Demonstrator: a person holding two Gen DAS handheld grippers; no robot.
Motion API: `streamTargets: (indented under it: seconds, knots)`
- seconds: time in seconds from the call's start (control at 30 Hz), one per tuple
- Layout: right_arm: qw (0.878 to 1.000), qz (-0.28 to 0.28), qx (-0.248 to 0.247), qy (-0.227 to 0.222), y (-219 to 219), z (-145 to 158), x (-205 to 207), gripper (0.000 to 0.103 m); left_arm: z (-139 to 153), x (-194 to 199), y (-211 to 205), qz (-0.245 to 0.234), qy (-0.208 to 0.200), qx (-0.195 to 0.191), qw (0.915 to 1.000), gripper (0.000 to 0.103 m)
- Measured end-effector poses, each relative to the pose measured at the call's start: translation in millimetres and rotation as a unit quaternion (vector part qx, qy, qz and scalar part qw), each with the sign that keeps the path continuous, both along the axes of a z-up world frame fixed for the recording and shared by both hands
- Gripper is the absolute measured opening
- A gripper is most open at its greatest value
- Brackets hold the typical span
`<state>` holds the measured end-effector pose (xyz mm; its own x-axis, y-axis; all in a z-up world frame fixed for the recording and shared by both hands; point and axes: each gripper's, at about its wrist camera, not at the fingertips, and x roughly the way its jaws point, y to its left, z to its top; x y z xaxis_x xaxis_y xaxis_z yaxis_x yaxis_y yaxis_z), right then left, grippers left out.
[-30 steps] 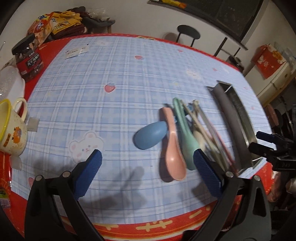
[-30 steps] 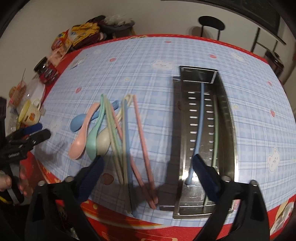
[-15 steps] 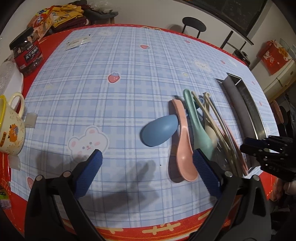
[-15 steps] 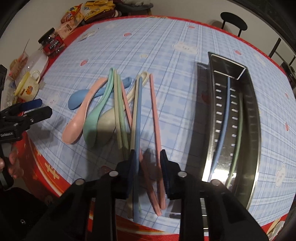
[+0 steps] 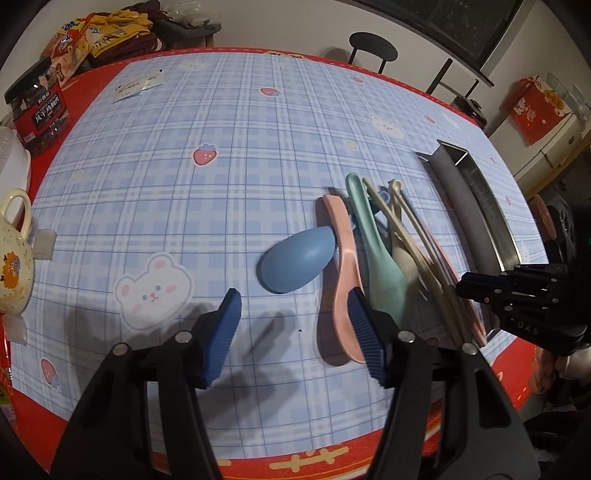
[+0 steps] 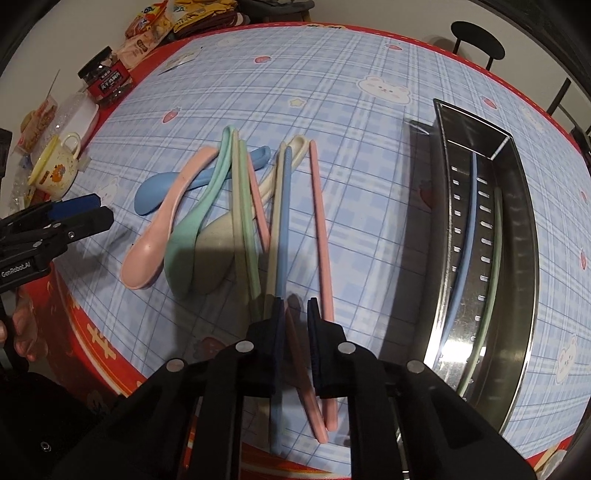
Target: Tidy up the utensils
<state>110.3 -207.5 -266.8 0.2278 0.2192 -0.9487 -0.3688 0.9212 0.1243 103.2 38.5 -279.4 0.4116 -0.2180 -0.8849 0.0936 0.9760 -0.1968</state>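
Note:
Several pastel spoons and chopsticks lie bunched on the blue checked tablecloth. The blue spoon (image 5: 295, 262), the pink spoon (image 5: 345, 280) and the green spoon (image 6: 192, 236) are among them. My right gripper (image 6: 296, 302) points down over the near ends of the chopsticks. Its jaws are closing to a narrow gap around a pink chopstick (image 6: 258, 206), and the pads are not clearly pressing on it. A blue chopstick (image 6: 282, 221) runs under its left finger. My left gripper (image 5: 293, 295) hovers just short of the blue spoon, its jaws closing with only tablecloth between them.
A steel perforated tray (image 6: 532, 258) lies to the right with a blue chopstick (image 6: 461, 258) and a green one (image 6: 495, 258) in it. A yellow mug (image 5: 11, 258), a dark jar (image 5: 37, 107) and snack bags (image 5: 99, 29) stand at the left. The red table edge is close below.
The right gripper came down onto the chopsticks' near ends and its jaws went from wide apart to a narrow gap around a pink chopstick. The left jaws narrowed by about a third.

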Motion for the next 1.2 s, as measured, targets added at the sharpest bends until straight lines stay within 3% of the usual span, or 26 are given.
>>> streamTargets:
  seconds: [0.47,0.53,0.6,0.67,1.03,1.2]
  knots:
    - [1.0,0.017,-0.003,0.012,8,-5,0,0.012,-10,-2,-13,-0.02,0.029,-0.005,0.9994,0.059]
    - [1.0,0.019,-0.005,0.014,10,-7,0,0.011,-11,-3,-17,-0.027,0.031,-0.008,0.9991,0.053]
    - [1.0,0.019,-0.006,0.013,12,-7,0,0.009,-12,-3,-21,-0.033,0.032,-0.008,0.9989,0.039]
    - [1.0,0.02,-0.001,0.013,12,-7,-2,0.007,-13,-3,-23,-0.037,0.033,-0.009,0.9988,0.035]
    - [0.999,-0.015,0.028,0.009,2,-3,-9,0.007,-18,0,-16,-0.023,0.044,-0.038,0.9981,0.035]
    - [0.999,-0.024,0.046,-0.002,-4,5,-13,0.007,-22,7,-9,-0.019,0.057,-0.069,0.9958,0.035]
